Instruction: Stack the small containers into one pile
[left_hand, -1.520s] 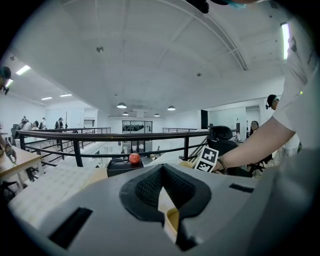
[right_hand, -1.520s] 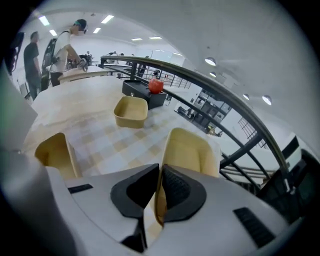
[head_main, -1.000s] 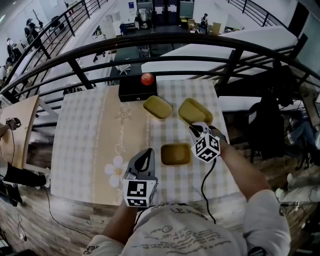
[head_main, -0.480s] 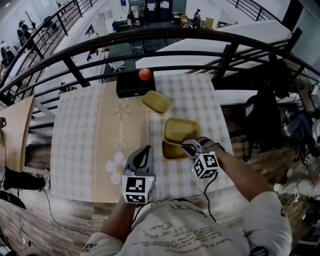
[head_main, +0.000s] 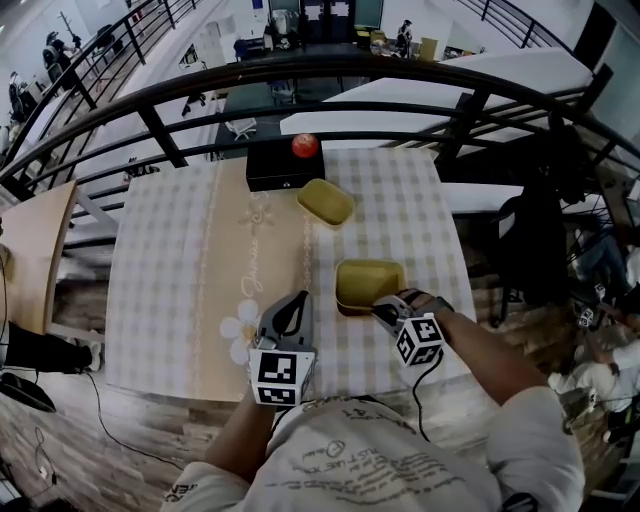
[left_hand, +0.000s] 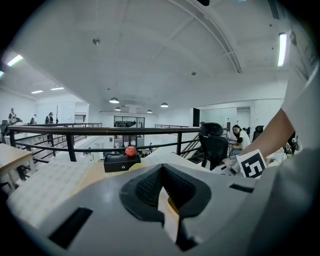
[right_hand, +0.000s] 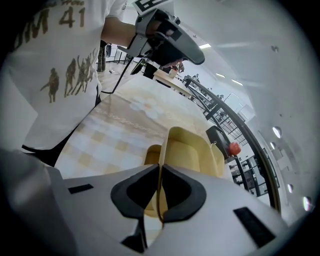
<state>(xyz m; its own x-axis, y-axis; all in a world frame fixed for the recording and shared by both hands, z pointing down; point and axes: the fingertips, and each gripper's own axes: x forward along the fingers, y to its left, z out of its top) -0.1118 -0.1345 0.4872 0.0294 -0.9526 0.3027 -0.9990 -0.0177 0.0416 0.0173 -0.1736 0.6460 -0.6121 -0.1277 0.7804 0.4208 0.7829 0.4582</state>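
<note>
My right gripper (head_main: 384, 309) (right_hand: 160, 186) is shut on the near rim of a yellow container (head_main: 368, 281) (right_hand: 192, 150). It holds that container tilted, right over a second yellow container (right_hand: 151, 156) on the checked tablecloth; I cannot tell whether the two touch. A third yellow container (head_main: 325, 201) lies farther back, near the table's middle. My left gripper (head_main: 291, 318) (left_hand: 161, 187) hovers at the front, left of the pair, shut with nothing between its jaws.
A black box (head_main: 280, 165) (left_hand: 119, 162) with a red ball (head_main: 304, 146) (left_hand: 130, 151) on top stands at the table's far edge. A dark railing (head_main: 330, 75) runs behind it. The table (head_main: 180, 280) drops off close on the right and front.
My right gripper has carried the held container from the back right toward me and down over the front container. The left gripper has barely shifted.
</note>
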